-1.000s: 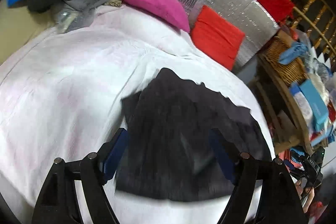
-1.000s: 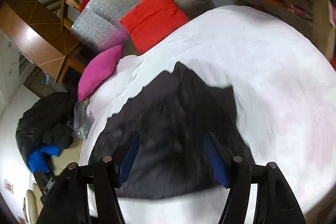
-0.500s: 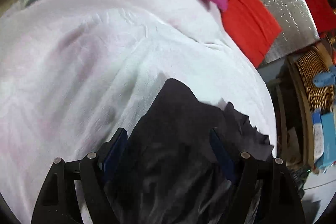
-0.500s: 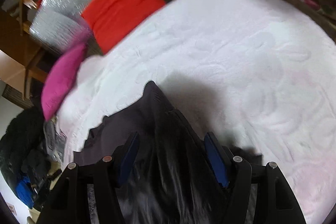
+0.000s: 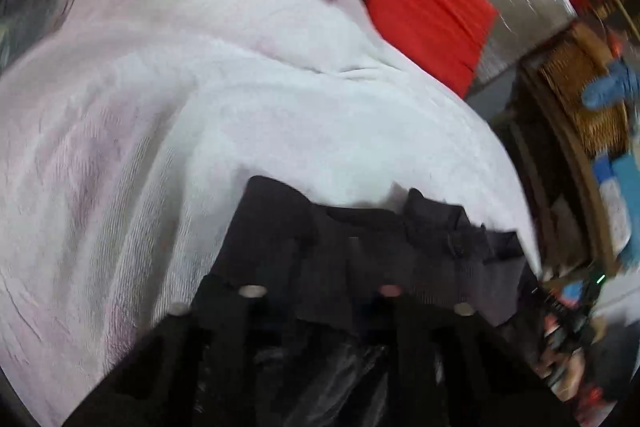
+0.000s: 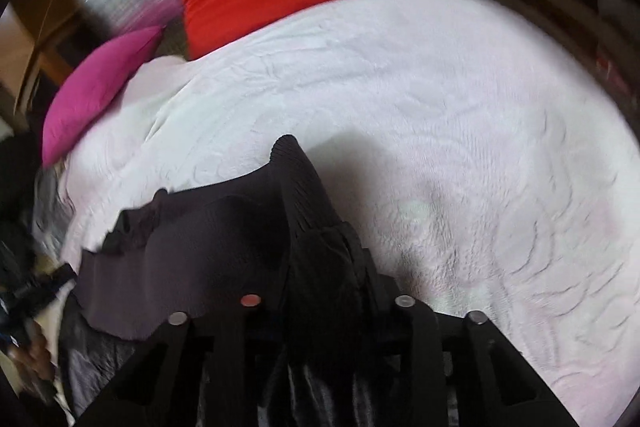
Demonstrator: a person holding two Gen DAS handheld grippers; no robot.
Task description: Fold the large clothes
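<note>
both tongs low over the dark garment (image 6: 208,251) at the near edge of the bed (image 6: 440,107)

left gripper (image 5: 320,291) and right gripper (image 6: 326,297) point toward the pillows, each clenched on a bunched fold of the cloth; the rest lies crumpled on the white cover.

No text, label, brand, number or sign can be read in either view. The boxes on the shelf (image 5: 618,195) at the right edge of the left wrist view are too blurred to show any print, and the fabrics carry no lettering that shows.
</note>
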